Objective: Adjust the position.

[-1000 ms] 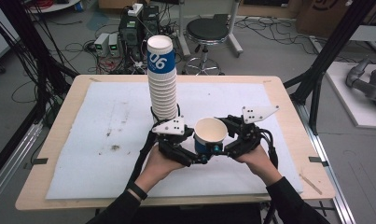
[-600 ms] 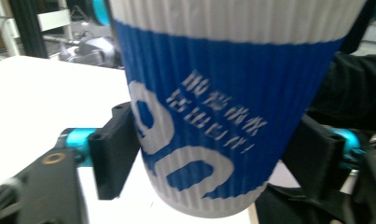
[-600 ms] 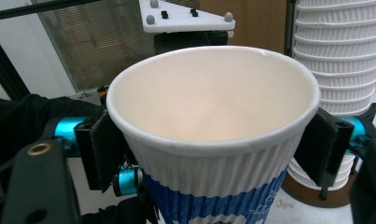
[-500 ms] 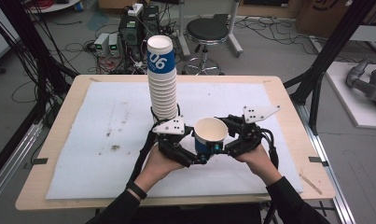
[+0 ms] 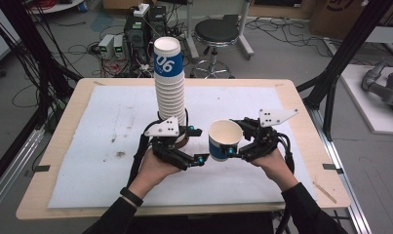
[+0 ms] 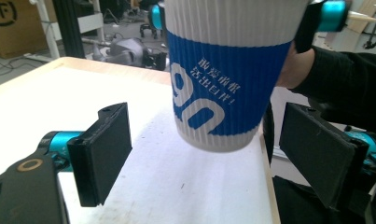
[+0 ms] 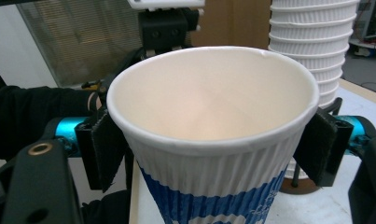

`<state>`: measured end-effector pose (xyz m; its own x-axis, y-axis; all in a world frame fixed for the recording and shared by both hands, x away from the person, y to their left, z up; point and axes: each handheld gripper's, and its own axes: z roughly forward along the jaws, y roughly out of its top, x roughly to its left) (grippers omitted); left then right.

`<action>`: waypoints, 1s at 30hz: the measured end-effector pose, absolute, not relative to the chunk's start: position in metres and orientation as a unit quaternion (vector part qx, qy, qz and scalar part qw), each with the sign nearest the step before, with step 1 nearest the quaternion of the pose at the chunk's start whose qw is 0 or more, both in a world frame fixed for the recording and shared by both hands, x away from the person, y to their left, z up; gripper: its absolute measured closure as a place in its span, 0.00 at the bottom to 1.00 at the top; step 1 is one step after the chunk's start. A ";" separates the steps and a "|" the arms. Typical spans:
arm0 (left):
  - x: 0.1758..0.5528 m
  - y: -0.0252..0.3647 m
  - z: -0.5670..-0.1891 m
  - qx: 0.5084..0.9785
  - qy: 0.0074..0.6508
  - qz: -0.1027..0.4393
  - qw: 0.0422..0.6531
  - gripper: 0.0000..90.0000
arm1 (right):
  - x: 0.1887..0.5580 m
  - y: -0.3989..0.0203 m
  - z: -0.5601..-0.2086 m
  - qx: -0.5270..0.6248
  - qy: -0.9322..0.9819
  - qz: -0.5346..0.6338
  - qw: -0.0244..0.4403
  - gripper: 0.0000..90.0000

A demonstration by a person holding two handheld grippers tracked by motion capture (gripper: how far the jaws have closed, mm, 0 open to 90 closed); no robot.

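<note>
Near the table's (image 5: 301, 105) front edge, the right gripper (image 5: 231, 145) clamps a lone cup (image 5: 224, 140), apparently lifted; the left gripper (image 5: 196, 145) gapes empty beside the cup stack (image 5: 169, 83), bare mat on both sides.

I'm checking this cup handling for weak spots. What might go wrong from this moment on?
The right gripper pinches the single cup just under its rim, off the table; squeezing harder may dent the thin wall, or it may slip. The tall cup stack stands right beside the open left gripper, so a sideways nudge may topple it.
</note>
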<state>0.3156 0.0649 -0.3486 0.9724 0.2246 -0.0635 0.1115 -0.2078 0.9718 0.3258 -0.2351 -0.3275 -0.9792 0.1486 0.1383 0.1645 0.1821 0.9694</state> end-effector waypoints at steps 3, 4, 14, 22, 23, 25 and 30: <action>0.313 0.074 -0.345 0.774 0.112 0.056 0.621 0.19 | 0.327 -0.238 -0.328 -0.106 -0.769 -0.631 0.002 0.24; 0.312 0.078 -0.344 0.773 0.114 0.062 0.621 0.19 | 0.327 -0.239 -0.328 -0.106 -0.769 -0.631 0.000 0.24; 0.310 0.112 -0.341 0.771 0.132 0.108 0.614 0.19 | 0.331 -0.252 -0.328 -0.127 -0.767 -0.629 -0.020 0.23; 0.315 0.129 -0.344 0.758 0.153 0.111 0.624 0.19 | 0.333 -0.258 -0.325 -0.140 -0.762 -0.631 -0.035 0.23; 0.315 0.129 -0.343 0.757 0.153 0.111 0.626 0.19 | 0.333 -0.259 -0.325 -0.141 -0.762 -0.631 -0.034 0.23; 0.314 0.128 -0.341 0.758 0.150 0.115 0.624 0.19 | 0.332 -0.262 -0.325 -0.145 -0.760 -0.633 -0.034 0.23; 0.311 0.125 -0.341 0.760 0.149 0.117 0.622 0.19 | 0.331 -0.265 -0.326 -0.146 -0.760 -0.632 -0.037 0.23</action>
<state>0.3112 0.1249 -0.3405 0.9284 0.3716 -0.0066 0.0798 -0.1820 0.9801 0.3311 -0.2650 -0.3259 -0.9549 0.2682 0.1276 0.1742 0.1579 0.9720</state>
